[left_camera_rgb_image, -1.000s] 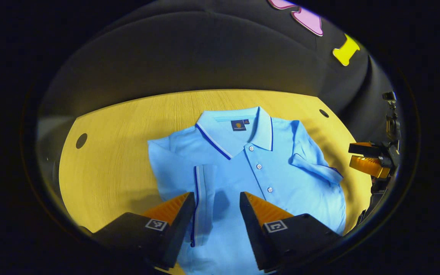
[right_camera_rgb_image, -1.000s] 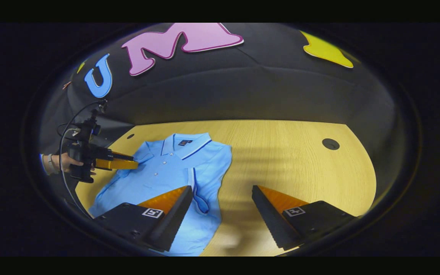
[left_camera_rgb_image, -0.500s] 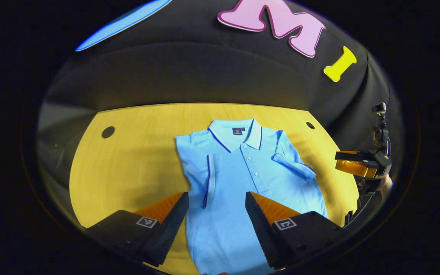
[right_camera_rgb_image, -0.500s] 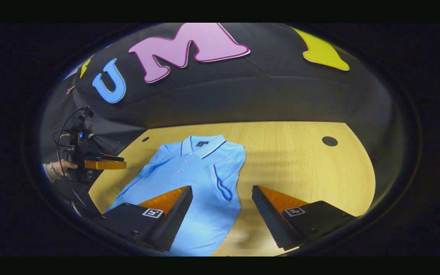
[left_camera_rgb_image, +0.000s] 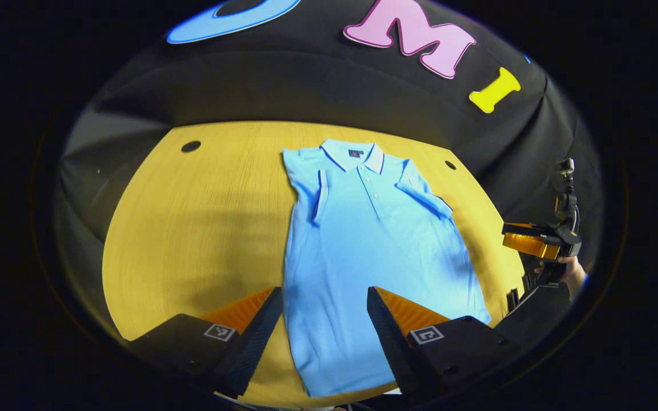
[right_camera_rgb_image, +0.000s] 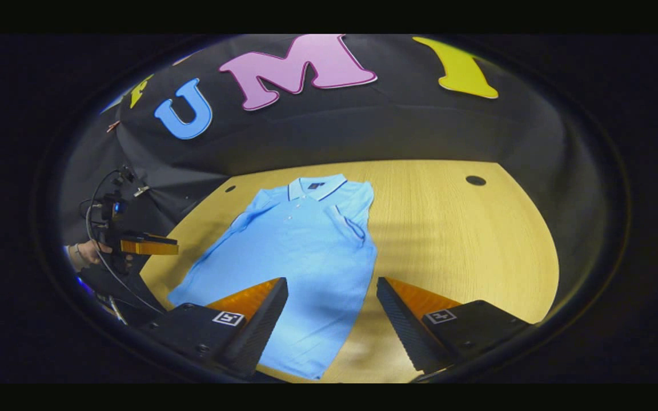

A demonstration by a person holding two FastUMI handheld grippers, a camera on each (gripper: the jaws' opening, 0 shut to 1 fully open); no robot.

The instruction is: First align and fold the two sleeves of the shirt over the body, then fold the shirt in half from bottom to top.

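A light blue polo shirt [left_camera_rgb_image: 363,240] [right_camera_rgb_image: 300,251] lies flat on the wooden table, collar at the far end, hem toward me. Both short sleeves [left_camera_rgb_image: 313,191] [left_camera_rgb_image: 423,191] are folded in over the chest. My left gripper [left_camera_rgb_image: 324,302] hangs open above the shirt's lower part, holding nothing. My right gripper [right_camera_rgb_image: 332,297] is open too, over the hem at the shirt's right edge. At the right of the left gripper view the right gripper [left_camera_rgb_image: 529,241] is held by a hand. At the left of the right gripper view the left gripper [right_camera_rgb_image: 146,246] is held by a hand.
The wooden table [left_camera_rgb_image: 192,228] [right_camera_rgb_image: 466,240] has small round holes [left_camera_rgb_image: 191,146] [left_camera_rgb_image: 450,165] [right_camera_rgb_image: 476,180] near its far corners. The black booth wall stands behind it. Bare wood lies on either side of the shirt.
Both grippers have drawn back from the collar end toward the hem and risen, so the whole shirt now lies in view. The folded sleeves stay put.
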